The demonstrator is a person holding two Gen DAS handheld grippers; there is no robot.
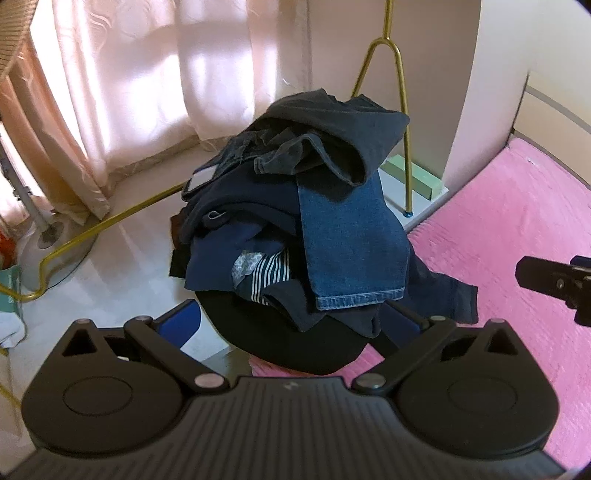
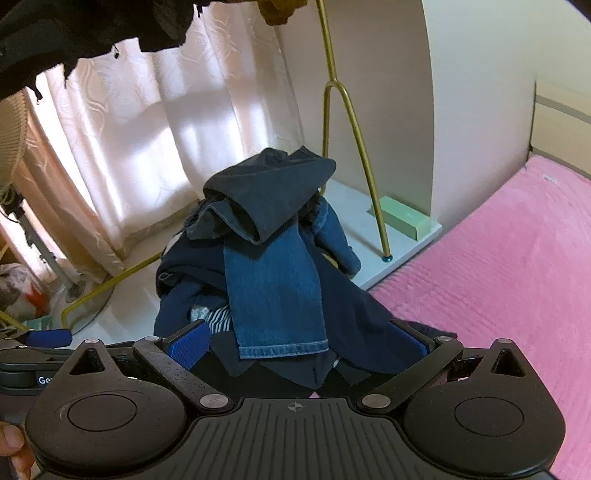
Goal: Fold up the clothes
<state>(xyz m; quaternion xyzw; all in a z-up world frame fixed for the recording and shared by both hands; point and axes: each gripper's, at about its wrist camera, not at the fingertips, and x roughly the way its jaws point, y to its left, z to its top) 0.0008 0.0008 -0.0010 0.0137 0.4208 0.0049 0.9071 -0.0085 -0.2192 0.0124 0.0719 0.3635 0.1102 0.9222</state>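
Unfolded dark clothes [image 1: 295, 206] heaped, jeans [image 1: 351, 240] draped.

Pale curtain [image 1: 147, 92], gold rack [image 1: 402, 122], pink bedspread [image 1: 517, 229] — green box [image 2: 402, 218] by the wall.

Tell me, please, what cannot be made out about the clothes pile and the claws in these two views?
- Round black seat, left wrist view: mostly hidden under the dark clothes pile.
- Striped navy-and-white garment, both views: only a sliver shows beneath the blue denim jeans leg.
- Dark hanging clothes, right wrist view: cut off by the top edge.
- Right claw: its right blue finger is partly behind navy fabric.
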